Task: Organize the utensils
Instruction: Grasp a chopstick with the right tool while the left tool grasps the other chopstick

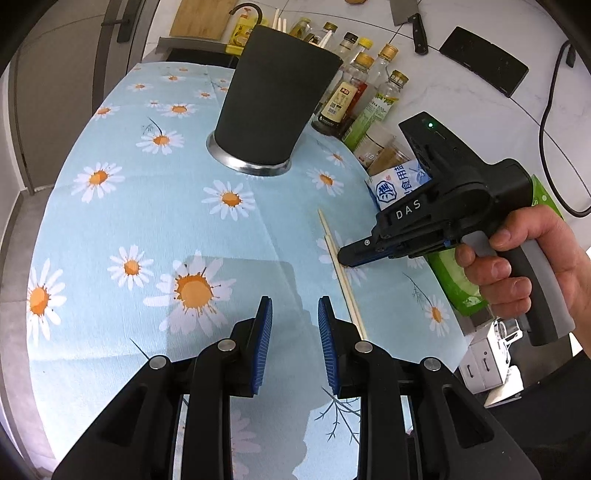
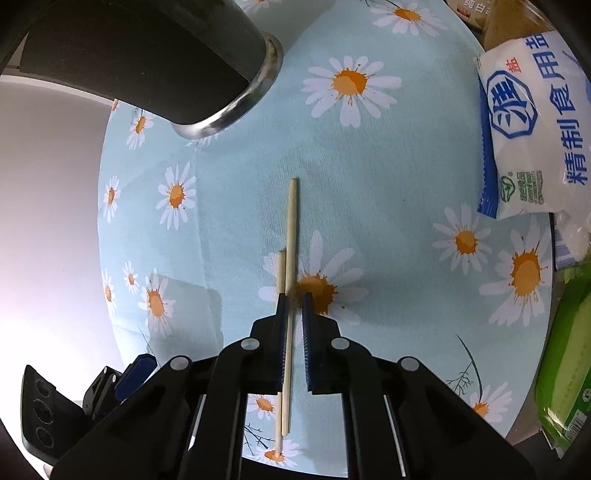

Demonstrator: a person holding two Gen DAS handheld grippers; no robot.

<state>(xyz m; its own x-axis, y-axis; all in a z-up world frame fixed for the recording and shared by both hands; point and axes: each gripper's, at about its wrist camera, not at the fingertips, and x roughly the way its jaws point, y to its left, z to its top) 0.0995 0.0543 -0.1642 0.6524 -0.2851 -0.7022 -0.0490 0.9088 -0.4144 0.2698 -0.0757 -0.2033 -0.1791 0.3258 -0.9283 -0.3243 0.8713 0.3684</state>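
Two chopsticks (image 2: 289, 280) lie side by side on the daisy tablecloth (image 2: 369, 177), running between the right gripper (image 2: 294, 295) jaws, which stand nearly closed around the longer stick — firm pad contact cannot be confirmed. Left gripper (image 1: 295, 306) hovers partly open, empty. Dark utensil holder (image 1: 273, 99) stands at 12 o'clock, already holding some sticks (image 1: 282, 24). Remaining: lift and deposit this pair.

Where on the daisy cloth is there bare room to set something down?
Bare cloth left of the chopsticks and in front of the black holder. Crowded on the right: bottles, salt bag, green pack.
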